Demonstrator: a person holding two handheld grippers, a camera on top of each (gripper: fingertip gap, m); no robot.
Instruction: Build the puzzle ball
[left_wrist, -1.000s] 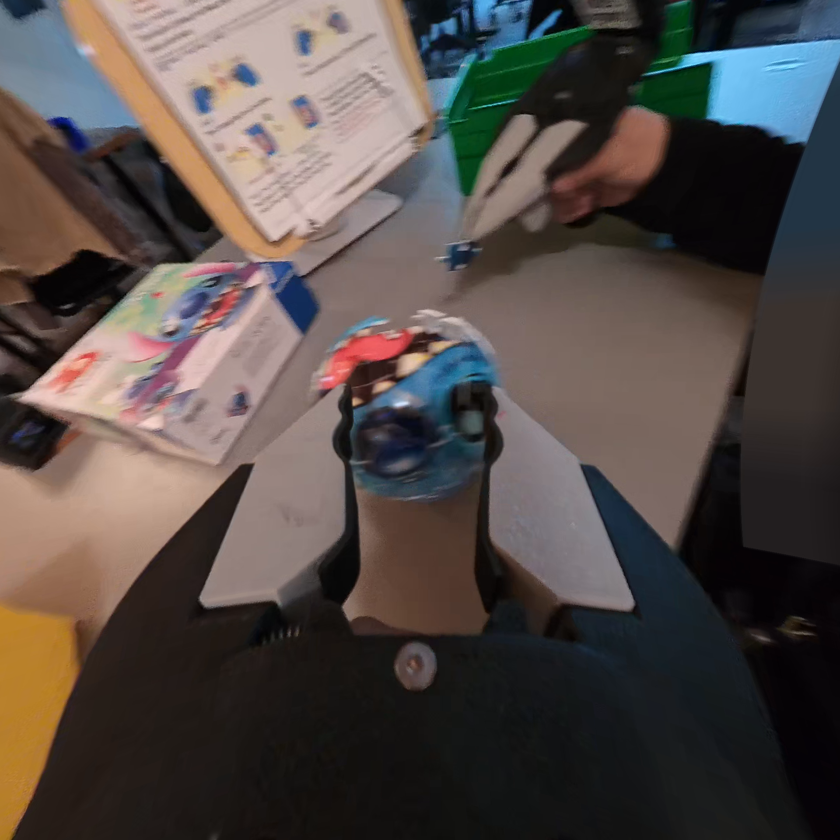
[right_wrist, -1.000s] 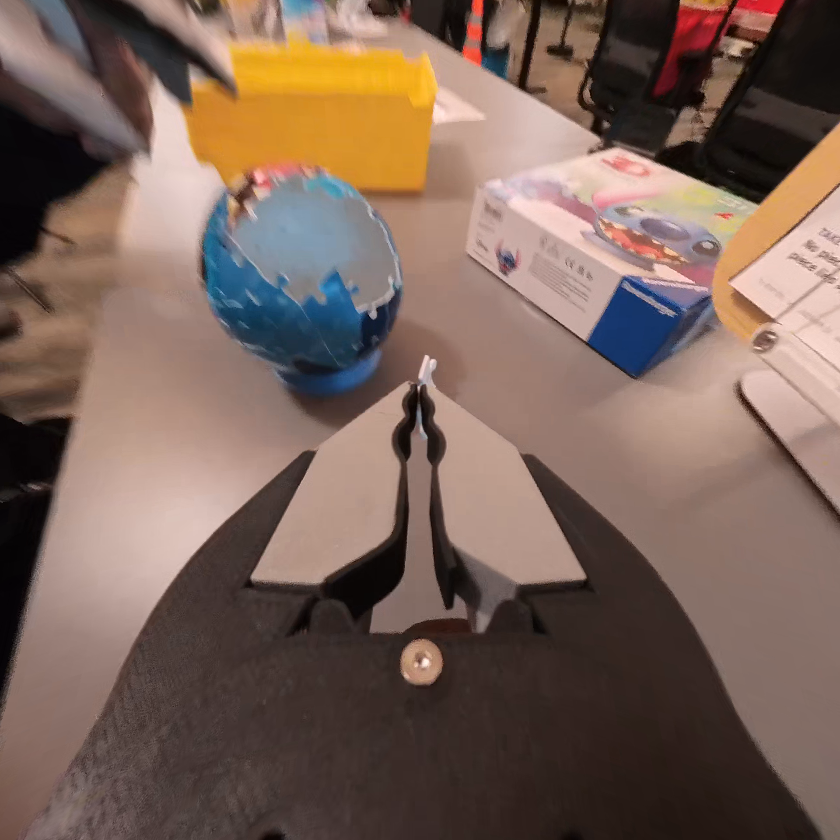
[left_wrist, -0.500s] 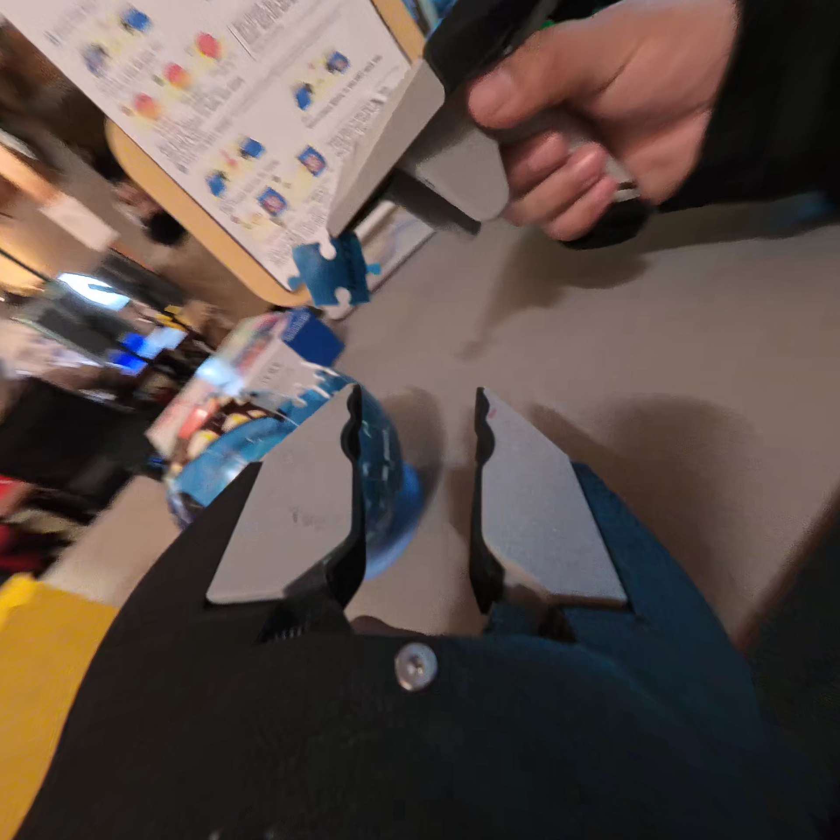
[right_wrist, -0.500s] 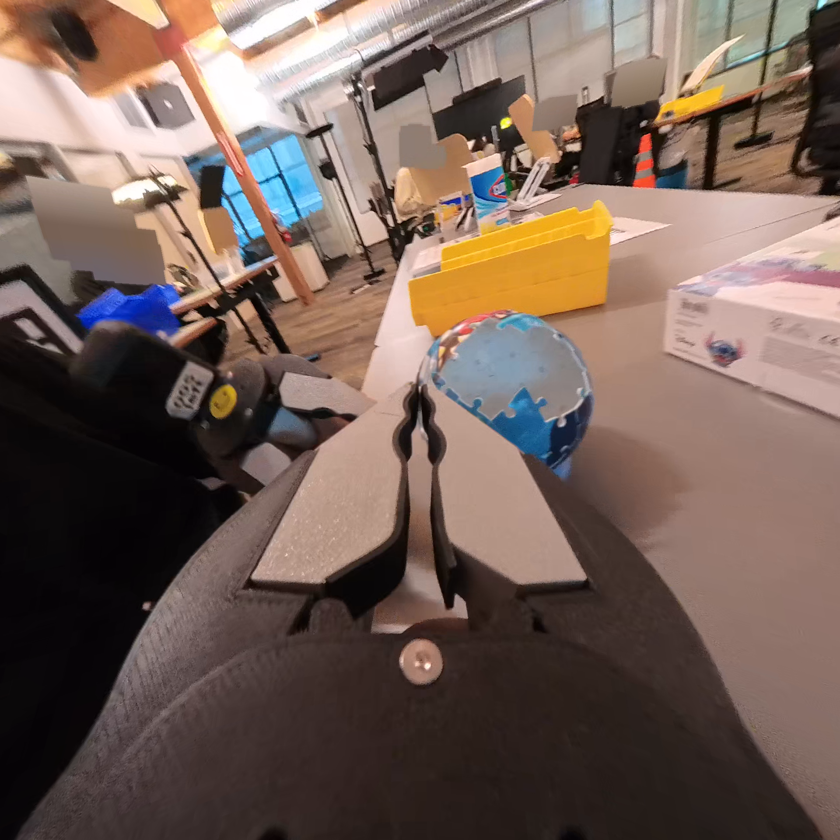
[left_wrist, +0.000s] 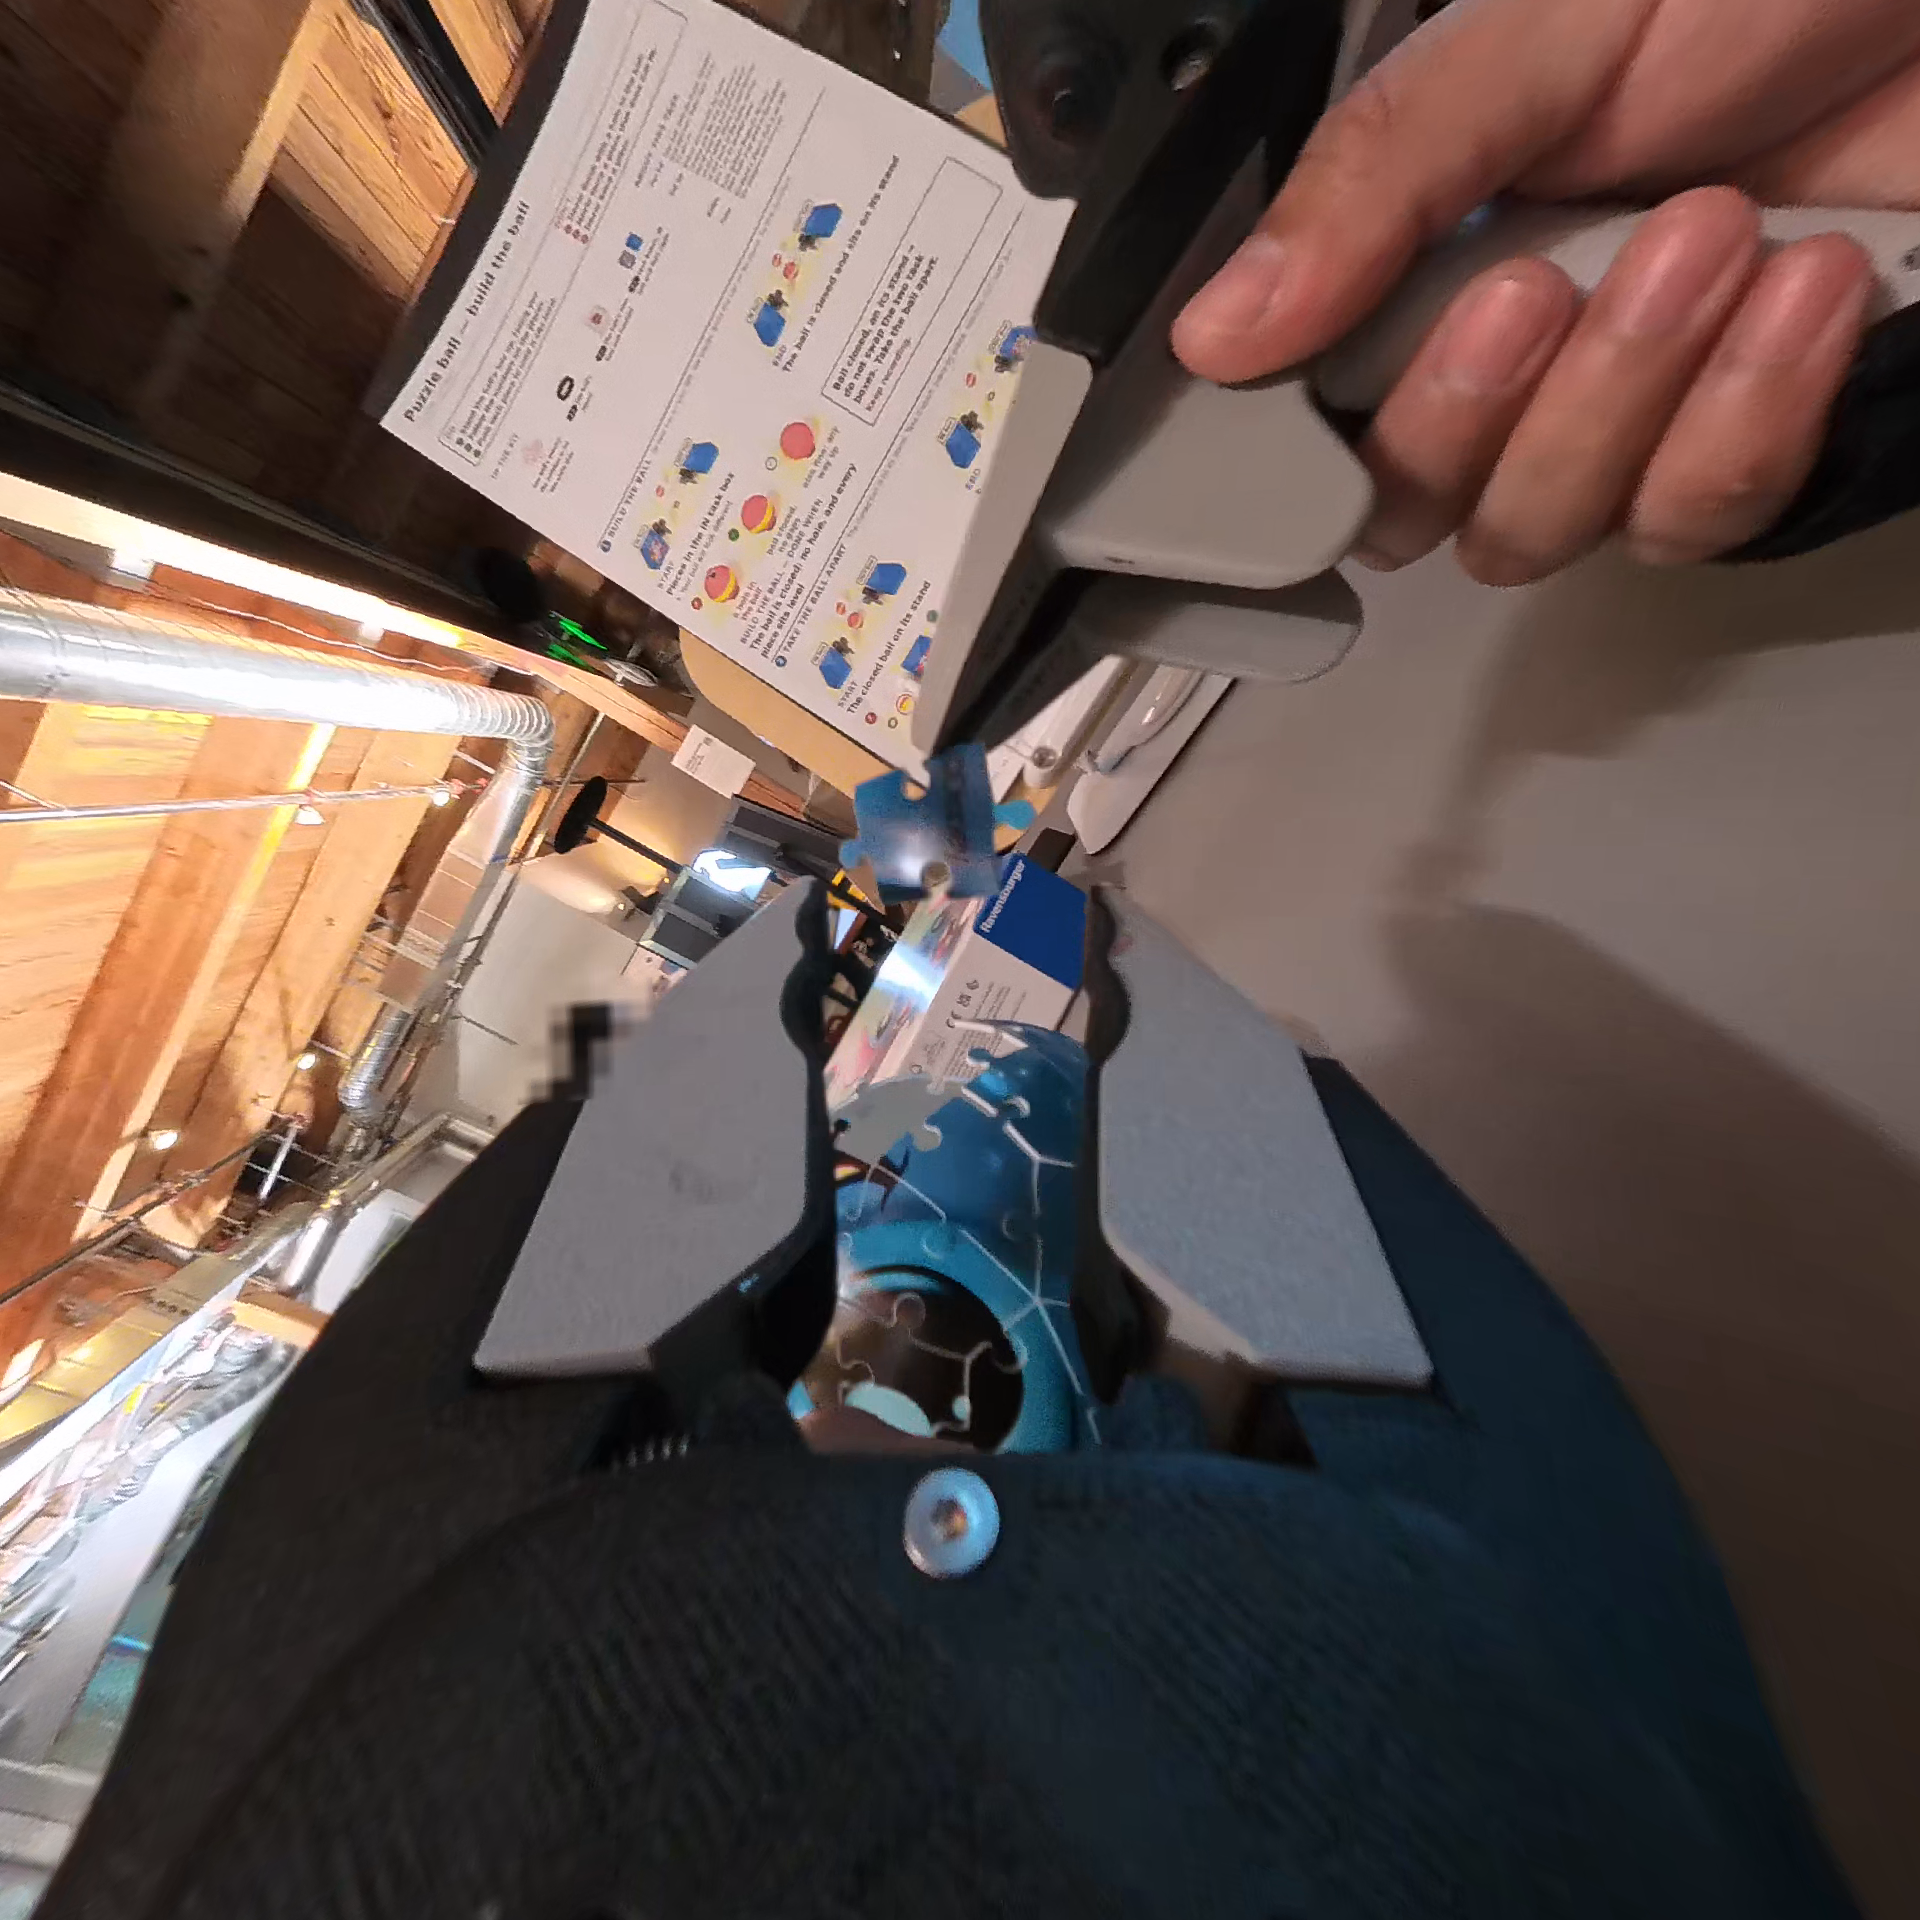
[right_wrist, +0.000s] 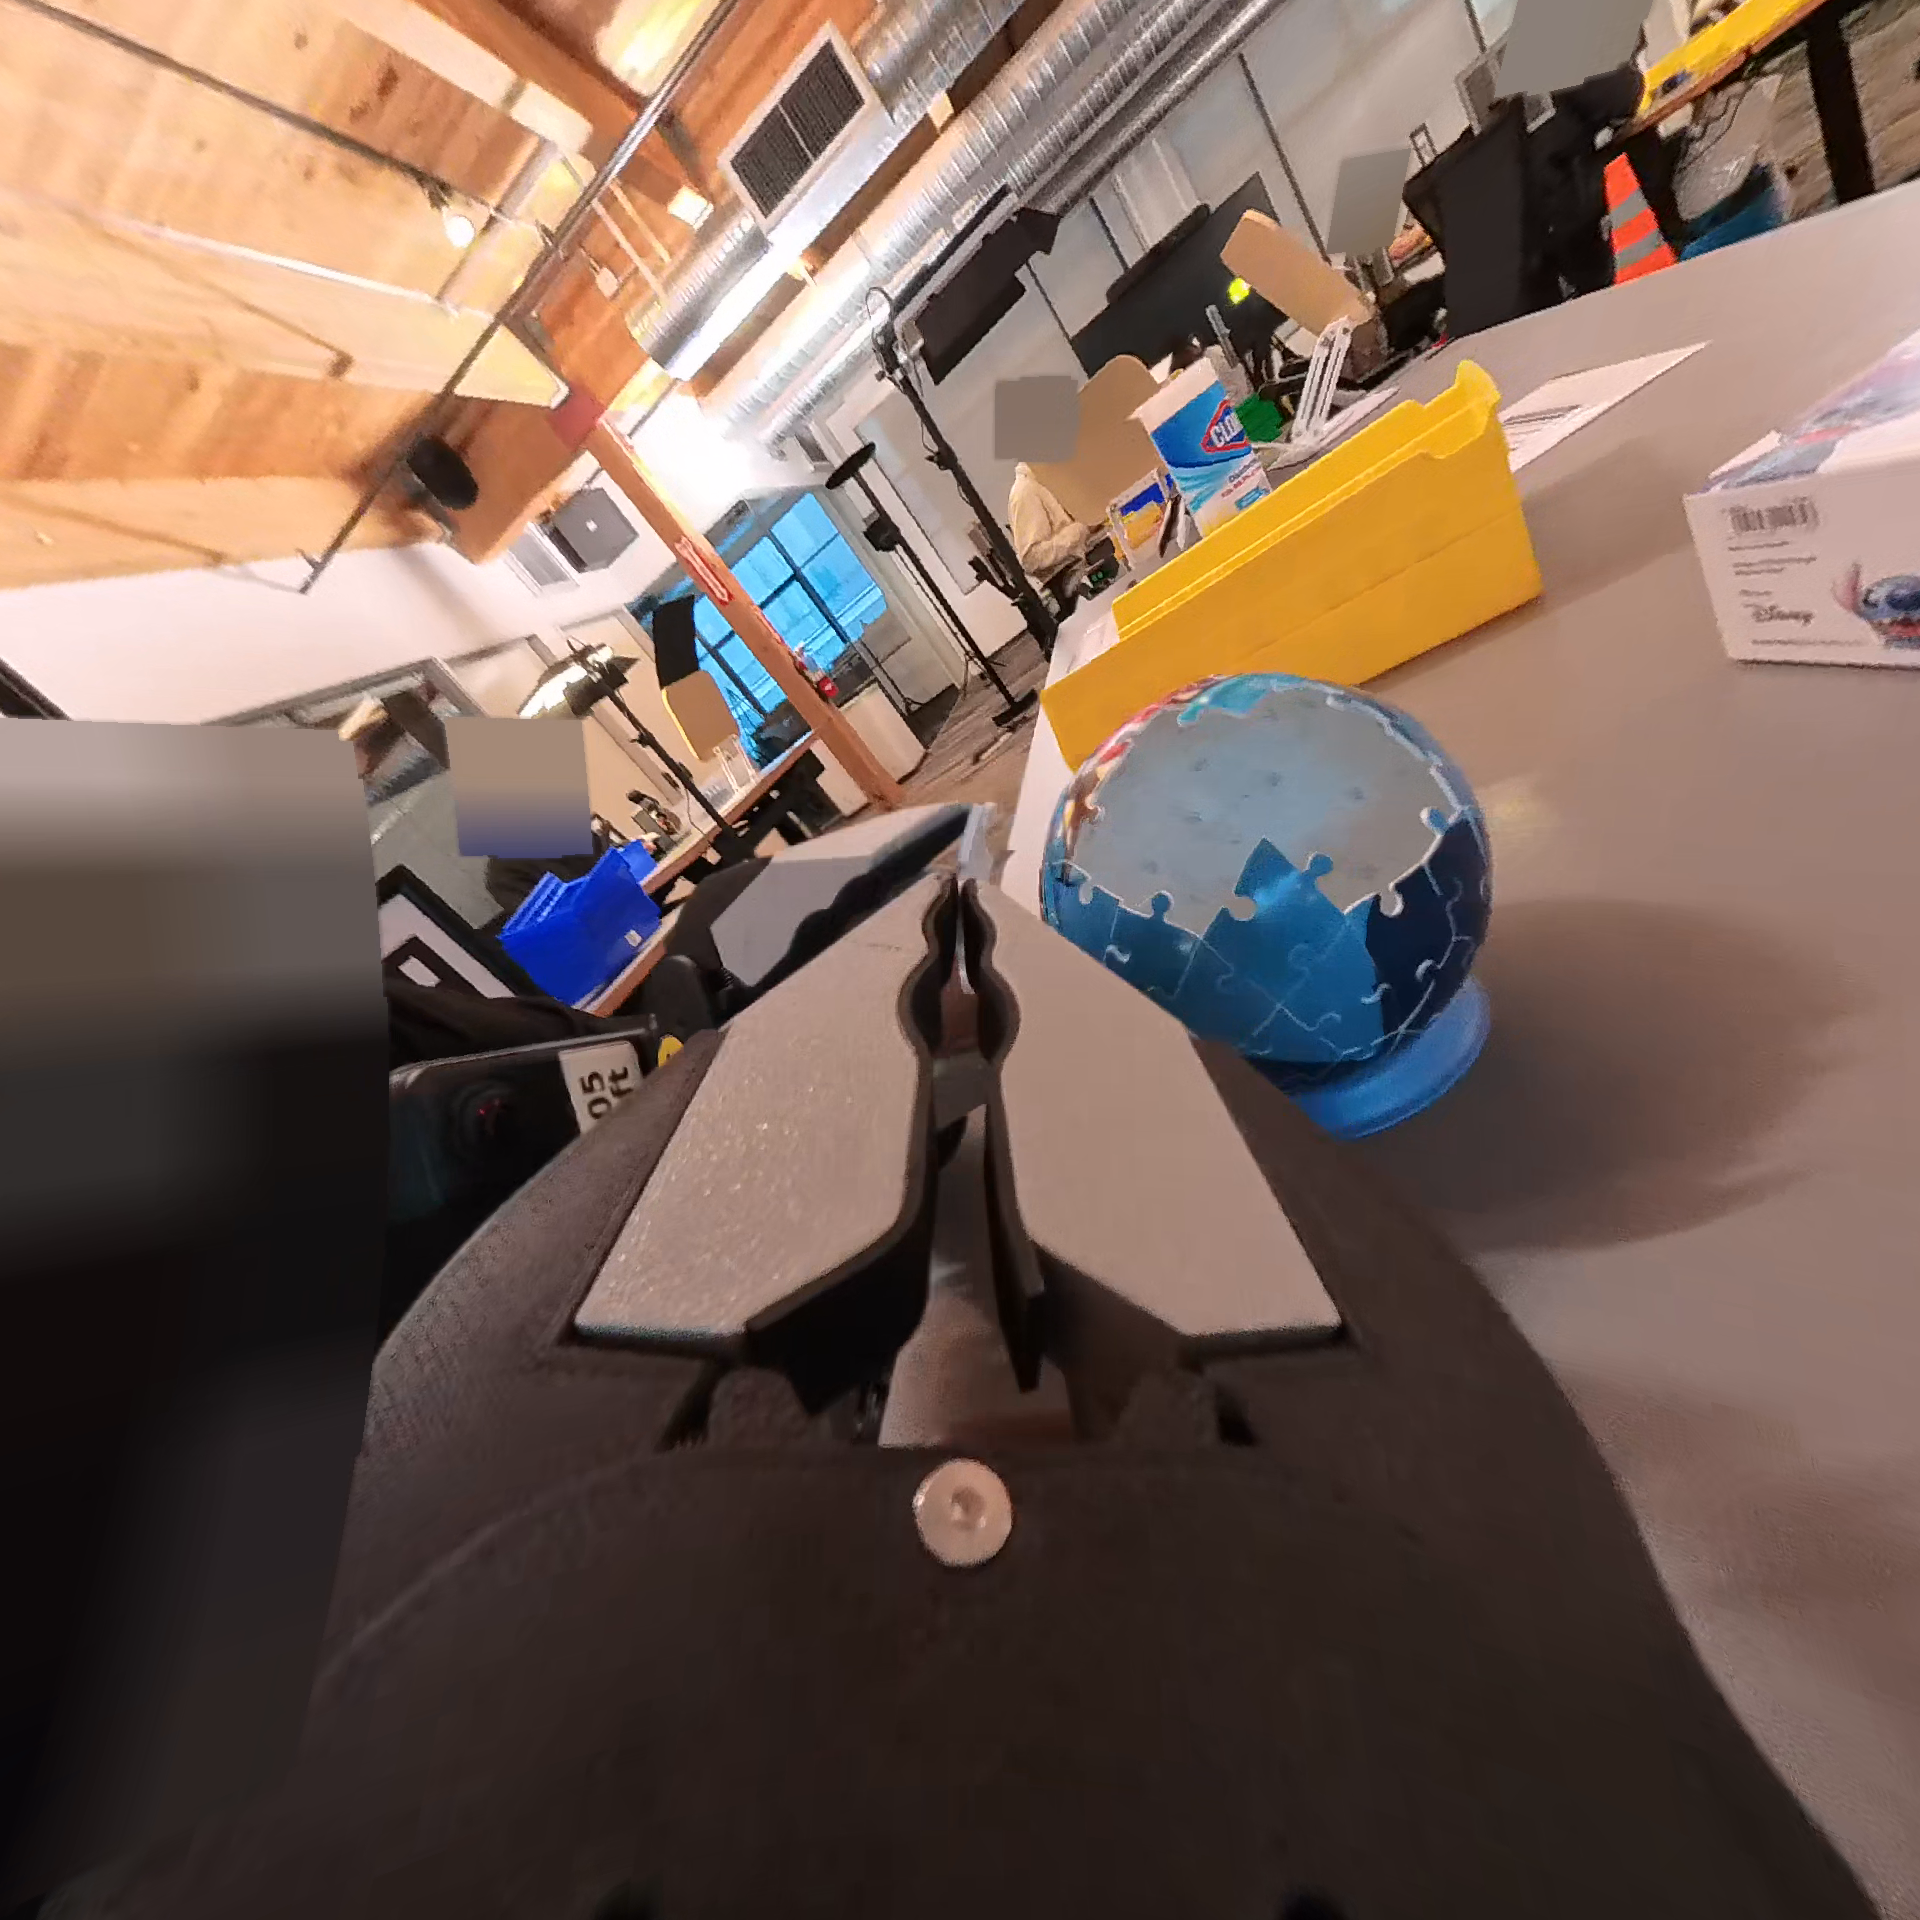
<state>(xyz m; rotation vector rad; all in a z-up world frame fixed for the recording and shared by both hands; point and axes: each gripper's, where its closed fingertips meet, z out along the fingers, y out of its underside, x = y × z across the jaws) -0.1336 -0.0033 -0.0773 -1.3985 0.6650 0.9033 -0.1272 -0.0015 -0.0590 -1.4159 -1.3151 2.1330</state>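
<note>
The puzzle ball (right_wrist: 1268, 883) is blue, partly built, with a large open gap showing its grey inside. It stands on a blue stand (right_wrist: 1382, 1070) on the grey table (right_wrist: 1662, 1351). My right gripper (right_wrist: 971, 894) is shut on a blue puzzle piece (right_wrist: 977, 842), held edge-on left of the ball. In the left wrist view that piece (left_wrist: 925, 831) hangs from the right gripper (left_wrist: 935, 748) just ahead of my left gripper (left_wrist: 945, 914). My left gripper is open and empty. The ball (left_wrist: 956, 1143) shows through the gap between its fingers.
A yellow bin (right_wrist: 1320, 561) stands behind the ball, with a wipes canister (right_wrist: 1205, 436) beyond it. The puzzle box (right_wrist: 1818, 561) lies at the right, also in the left wrist view (left_wrist: 997, 966). An instruction sheet (left_wrist: 748, 364) stands on a holder. A hand (left_wrist: 1558, 364) grips the right gripper. My two grippers' fingertips are within a few centimetres of each other.
My left gripper has tilted and moved over the ball, staying open. My right gripper, still shut on the piece, has come closer, so the piece now hangs right at the left fingertips.
</note>
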